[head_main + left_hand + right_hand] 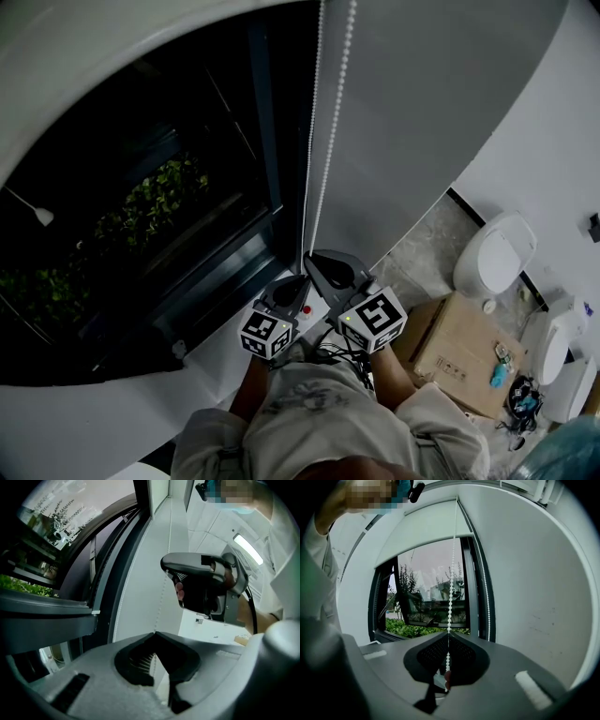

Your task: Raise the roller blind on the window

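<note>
The right claw [448,634] is clenched on the chain [451,581], the beads running straight up from between its closed jaws across the window [431,597]. The left claw [156,633] is also clenched, with a thin beaded strand passing between its pads and up along the wall [140,588]. In the head view the two claws sit close together, the left just below and beside the right, both at the bottom of the two strands that hang side by side along the window's right edge. A second strand shows in the right gripper view, hanging against the dark frame to the right of the held one.

The blind [426,529] covers only the top part of the window, its lower edge well above the claws. Below it the glass is bare, with bushes [150,202] outside. The window's dark frame meets a pale sill [220,352] under the claws. To the right, a cardboard box [459,361] lies on the floor [427,244].
</note>
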`<control>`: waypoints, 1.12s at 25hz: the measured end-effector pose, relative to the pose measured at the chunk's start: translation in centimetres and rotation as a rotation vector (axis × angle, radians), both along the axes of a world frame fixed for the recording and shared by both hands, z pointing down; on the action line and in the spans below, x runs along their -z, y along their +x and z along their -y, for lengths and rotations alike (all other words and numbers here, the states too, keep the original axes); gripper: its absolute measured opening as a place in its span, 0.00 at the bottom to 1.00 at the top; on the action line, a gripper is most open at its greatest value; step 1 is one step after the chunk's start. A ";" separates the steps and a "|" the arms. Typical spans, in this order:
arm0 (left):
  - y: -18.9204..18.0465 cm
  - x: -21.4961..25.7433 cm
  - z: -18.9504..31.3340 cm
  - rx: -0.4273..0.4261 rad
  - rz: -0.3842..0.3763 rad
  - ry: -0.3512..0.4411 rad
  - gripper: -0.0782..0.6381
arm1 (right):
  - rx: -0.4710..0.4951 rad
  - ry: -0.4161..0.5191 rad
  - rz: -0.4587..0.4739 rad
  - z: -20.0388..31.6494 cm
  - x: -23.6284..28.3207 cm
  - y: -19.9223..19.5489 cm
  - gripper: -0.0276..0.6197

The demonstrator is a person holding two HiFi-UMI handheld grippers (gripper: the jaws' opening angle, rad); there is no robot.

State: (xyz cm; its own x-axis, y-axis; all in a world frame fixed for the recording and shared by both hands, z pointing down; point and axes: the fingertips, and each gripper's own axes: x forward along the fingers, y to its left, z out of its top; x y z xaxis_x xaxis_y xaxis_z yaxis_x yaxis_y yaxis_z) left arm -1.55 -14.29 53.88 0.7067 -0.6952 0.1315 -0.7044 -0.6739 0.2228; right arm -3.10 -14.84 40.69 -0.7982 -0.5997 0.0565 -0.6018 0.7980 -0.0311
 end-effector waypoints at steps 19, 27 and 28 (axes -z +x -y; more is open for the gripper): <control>-1.3 4.4 -1.1 0.020 -0.027 0.047 0.18 | -0.011 0.007 -0.010 0.1 -0.4 0.6 0.06; -2.3 13.2 -0.8 0.017 -0.056 0.190 0.21 | -0.008 0.015 -0.012 0.0 -0.4 0.7 0.06; -2.2 14.0 -0.7 0.014 -0.054 0.205 0.21 | -0.008 0.016 -0.012 0.0 -0.4 0.6 0.06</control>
State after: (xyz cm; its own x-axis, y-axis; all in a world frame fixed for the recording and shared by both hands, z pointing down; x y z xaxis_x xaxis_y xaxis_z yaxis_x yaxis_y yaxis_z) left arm -3.80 -13.63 39.84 0.6987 -0.7135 -0.0515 -0.7049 -0.6990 0.1202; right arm -2.46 -14.82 41.05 -0.7930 -0.6066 0.0560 -0.6081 0.7938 -0.0112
